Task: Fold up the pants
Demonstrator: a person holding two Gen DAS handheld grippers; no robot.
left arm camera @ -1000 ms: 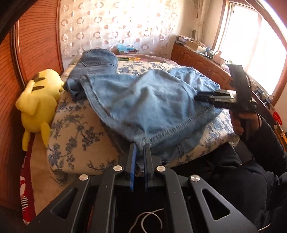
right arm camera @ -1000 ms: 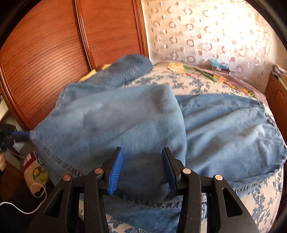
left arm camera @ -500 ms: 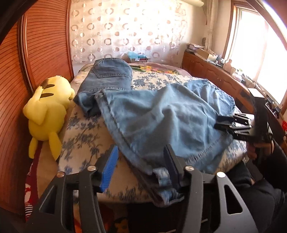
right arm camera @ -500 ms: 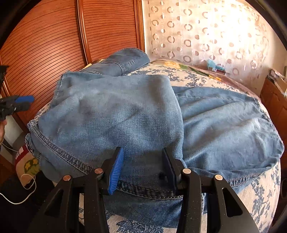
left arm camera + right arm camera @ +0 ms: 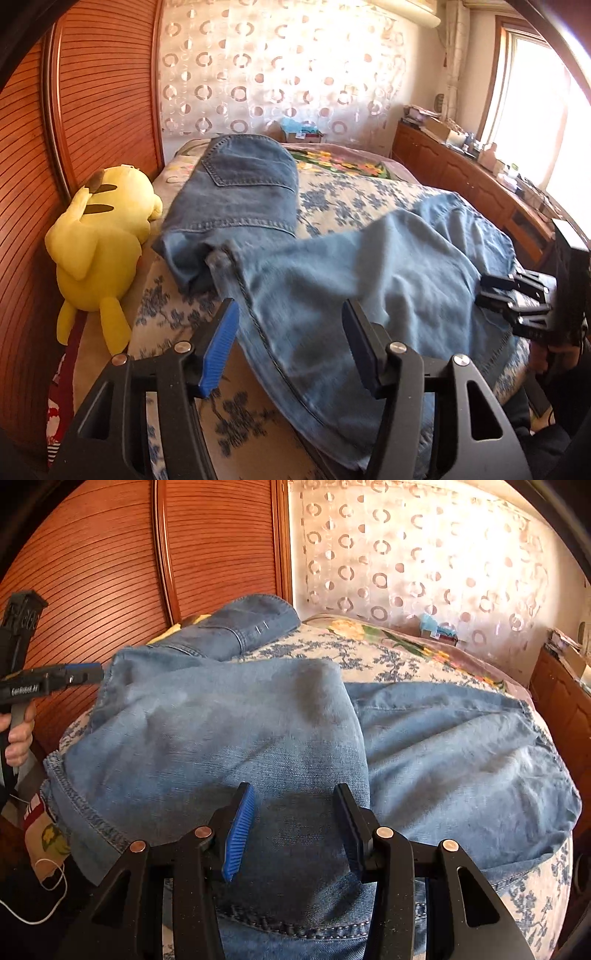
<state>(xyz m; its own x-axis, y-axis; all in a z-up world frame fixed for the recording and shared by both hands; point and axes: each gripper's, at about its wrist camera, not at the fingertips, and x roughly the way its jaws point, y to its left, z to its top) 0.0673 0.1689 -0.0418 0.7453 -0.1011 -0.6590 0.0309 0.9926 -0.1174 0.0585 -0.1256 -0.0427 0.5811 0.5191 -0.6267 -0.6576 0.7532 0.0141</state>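
Observation:
Blue jeans lie on the bed, their legs folded over into a wide light-blue layer. The darker seat with a back pocket lies toward the far left. My left gripper stands open over the folded edge's left seam, with denim below the gap and no pad pressing on it. It shows from the side in the right wrist view as the left gripper. My right gripper stands open just above the near hem, and the right gripper sits at the right edge of the denim.
A yellow plush toy lies beside the jeans against the ribbed wooden doors. The bed has a blue floral cover. A wooden cabinet with clutter runs under the window at right. A hand grips the left handle.
My left gripper opened and let go of the denim edge, then drew left along the bed's near side. The folded layer settled flat. The right gripper stayed put.

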